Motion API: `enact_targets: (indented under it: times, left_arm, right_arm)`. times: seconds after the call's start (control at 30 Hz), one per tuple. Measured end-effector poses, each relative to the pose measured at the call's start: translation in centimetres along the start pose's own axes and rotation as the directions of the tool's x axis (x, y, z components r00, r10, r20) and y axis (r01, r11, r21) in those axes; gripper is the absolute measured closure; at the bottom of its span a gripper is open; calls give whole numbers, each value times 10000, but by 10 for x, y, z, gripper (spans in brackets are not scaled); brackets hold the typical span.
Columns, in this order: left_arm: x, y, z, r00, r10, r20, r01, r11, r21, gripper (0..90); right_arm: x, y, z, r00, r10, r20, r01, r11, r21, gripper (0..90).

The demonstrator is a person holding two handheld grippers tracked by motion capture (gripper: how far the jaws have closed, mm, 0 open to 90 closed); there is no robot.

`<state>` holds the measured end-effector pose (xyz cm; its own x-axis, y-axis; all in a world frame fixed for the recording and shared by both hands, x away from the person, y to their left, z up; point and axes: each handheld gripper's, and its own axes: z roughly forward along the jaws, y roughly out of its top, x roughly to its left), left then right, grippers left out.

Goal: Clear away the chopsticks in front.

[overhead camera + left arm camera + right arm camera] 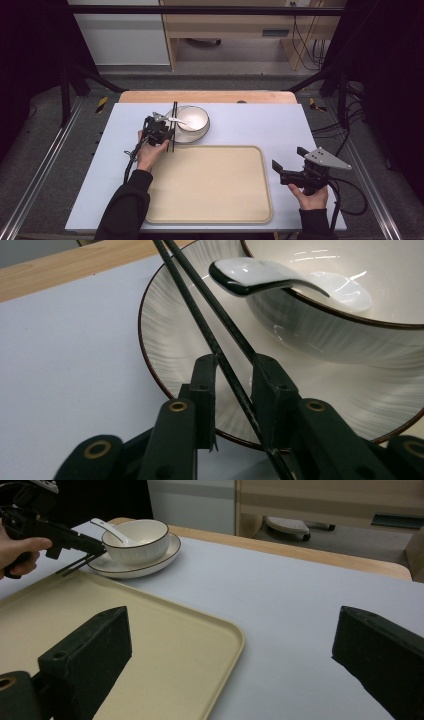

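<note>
Two chopsticks [220, 347] run between the left tool's [234, 370] jaws, which stand narrowly apart around them, pads not visibly pressing. They lie across the plate [165, 340] rim beside the bowl [350, 335] and spoon [255, 276]. Right tool [230, 645] gapes wide, holding nothing, near the tray [190, 645].

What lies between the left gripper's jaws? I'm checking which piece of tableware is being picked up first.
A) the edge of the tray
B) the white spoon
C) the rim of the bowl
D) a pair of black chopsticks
D: in the left gripper view the black chopsticks run between the two jaws of the left gripper, above the plate, while the spoon rests on the bowl.
</note>
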<state>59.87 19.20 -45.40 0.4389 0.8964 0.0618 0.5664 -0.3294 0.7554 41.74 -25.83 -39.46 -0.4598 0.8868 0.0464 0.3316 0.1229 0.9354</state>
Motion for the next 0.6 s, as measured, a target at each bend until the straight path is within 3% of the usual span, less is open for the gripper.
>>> enact_targets:
  times: [0.27,0.43,0.6]
  left_arm:
    - [3,-1,0,9998,-217,-9,217,9998,-11,773]
    - [6,2,4,9995,-303,11,303,9995,59,711]
    - [7,4,8,9990,-454,23,454,9988,157,742]
  right_arm:
    - [0,0,0,10000,27,19,-27,10000,42,27]
    - [0,-1,1,10000,-19,15,18,10000,64,27]
    - [0,-1,1,10000,-12,1,12,10000,74,29]
